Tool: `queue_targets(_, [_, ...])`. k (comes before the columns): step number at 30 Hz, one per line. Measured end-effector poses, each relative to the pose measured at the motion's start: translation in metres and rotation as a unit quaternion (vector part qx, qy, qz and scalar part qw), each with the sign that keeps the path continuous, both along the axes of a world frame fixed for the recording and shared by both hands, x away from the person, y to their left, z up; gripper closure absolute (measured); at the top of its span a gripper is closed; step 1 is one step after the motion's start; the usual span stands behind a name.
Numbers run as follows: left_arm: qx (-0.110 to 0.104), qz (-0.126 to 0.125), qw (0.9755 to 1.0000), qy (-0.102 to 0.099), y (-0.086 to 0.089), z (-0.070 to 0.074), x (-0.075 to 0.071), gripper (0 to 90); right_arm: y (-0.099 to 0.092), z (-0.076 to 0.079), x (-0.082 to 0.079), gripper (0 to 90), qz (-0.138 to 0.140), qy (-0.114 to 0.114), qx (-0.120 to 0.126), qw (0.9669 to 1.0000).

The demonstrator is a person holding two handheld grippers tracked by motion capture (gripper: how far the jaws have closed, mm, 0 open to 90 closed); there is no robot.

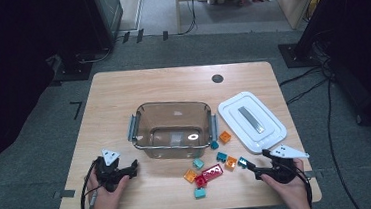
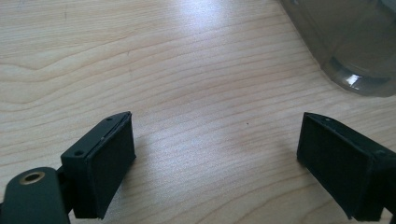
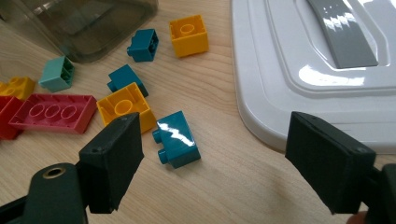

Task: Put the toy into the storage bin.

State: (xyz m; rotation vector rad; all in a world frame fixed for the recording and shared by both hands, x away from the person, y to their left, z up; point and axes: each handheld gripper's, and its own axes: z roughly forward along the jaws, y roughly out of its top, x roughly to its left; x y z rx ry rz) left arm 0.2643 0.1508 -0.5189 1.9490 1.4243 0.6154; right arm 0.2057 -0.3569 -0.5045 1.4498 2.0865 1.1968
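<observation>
Both grippers rest low over the tabletop (image 1: 122, 89) with jaws spread wide and holding nothing.

The right gripper (image 3: 215, 161) hangs just short of a teal brick (image 3: 177, 139) that lies on its side on the wood, between the jaws' line and a little ahead of them, touching neither. Just beyond it lie a yellow brick (image 3: 125, 106), a pink flat brick (image 3: 53, 113) and more loose bricks, all near the front wall of the clear bin (image 1: 173, 128). A white lid (image 3: 317, 65) lies flat beside the right jaw. The left gripper (image 2: 215, 156) is over bare wood, with the bin's corner ahead of its right jaw.
</observation>
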Motion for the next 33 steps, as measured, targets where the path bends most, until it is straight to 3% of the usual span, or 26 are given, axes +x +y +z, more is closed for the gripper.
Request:
queue_targets(4, [0.0, 0.0, 1.0, 0.0, 0.0, 0.0, 0.0, 10.5, 0.002, -0.003, 0.001, 20.6, 0.002, 0.001, -0.003, 1.0])
queue_targets(10, [0.0, 0.001, 1.0, 0.0, 0.0, 0.0, 0.0, 10.5, 0.006, -0.008, 0.001, 27.7, 0.006, 0.0, -0.028, 0.9996])
queue_targets(12, [0.0, 0.001, 1.0, 0.0, 0.0, 0.0, 0.0, 10.5, 0.005, -0.01, 0.001, 35.2, 0.012, 0.001, -0.022, 0.9997])
queue_targets(20, [0.0, 0.0, 1.0, 0.0, 0.0, 0.0, 0.0, 10.5, 0.008, -0.011, -0.001, 46.0, 0.053, -0.004, -0.006, 0.9986])
queue_targets(26, [0.0, 0.001, 1.0, 0.0, 0.0, 0.0, 0.0, 10.5, 0.017, -0.015, 0.002, 56.8, 0.065, 0.002, -0.022, 0.9976])
queue_targets(33, [0.0, 0.001, 1.0, 0.0, 0.0, 0.0, 0.0, 10.5, 0.022, -0.018, 0.002, 59.9, 0.076, -0.006, -0.055, 0.9956])
